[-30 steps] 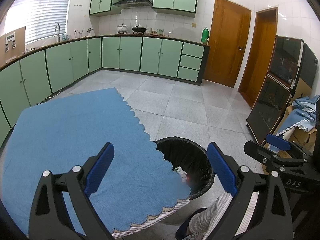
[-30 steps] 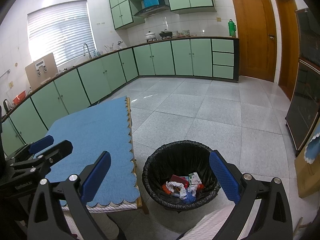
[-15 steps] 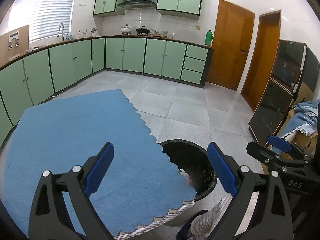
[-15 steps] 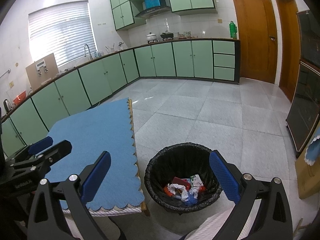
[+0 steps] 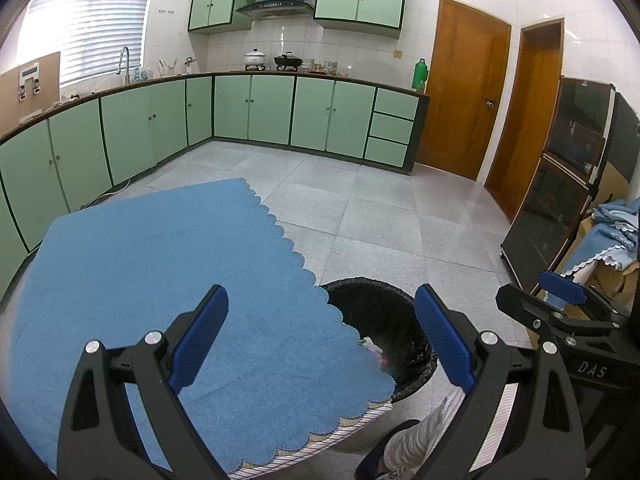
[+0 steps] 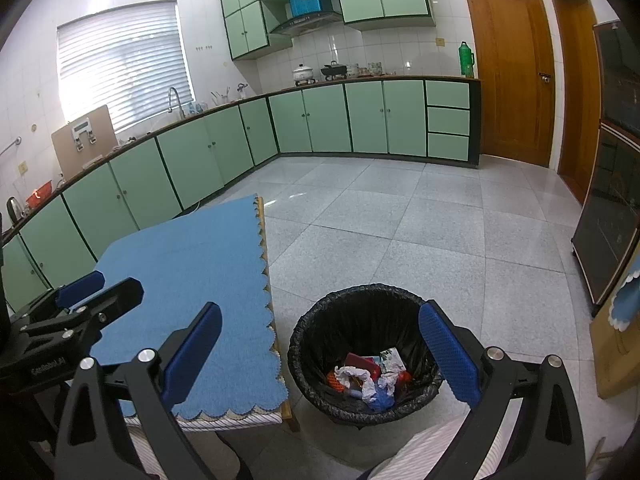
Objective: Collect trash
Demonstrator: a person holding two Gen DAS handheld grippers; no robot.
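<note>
Both of your tools are empty right now: the left gripper has its blue pads spread wide with nothing between them, and the right gripper is just as wide and just as bare. The trash sits directly ahead of and below your right tool, a heap of crumpled paper and coloured wrappers at the bottom of the black-lined bin on the floor; from your left tool the bin lies ahead and a little right, half hidden by the corner of the blue tablecloth. That cloth spreads out ahead and to the left of both tools, and I can see nothing lying on it, so my reading is that the collecting is done or very nearly so. To finish well, sweep your view over the far edge of the table and the tiled floor around the bin before you call it complete; small scraps would be hard to spot at this angle. If you find one, approach from above with the pads wide, close only once it is centred, and release over the middle of the bin, clear of the liner's rim
</note>
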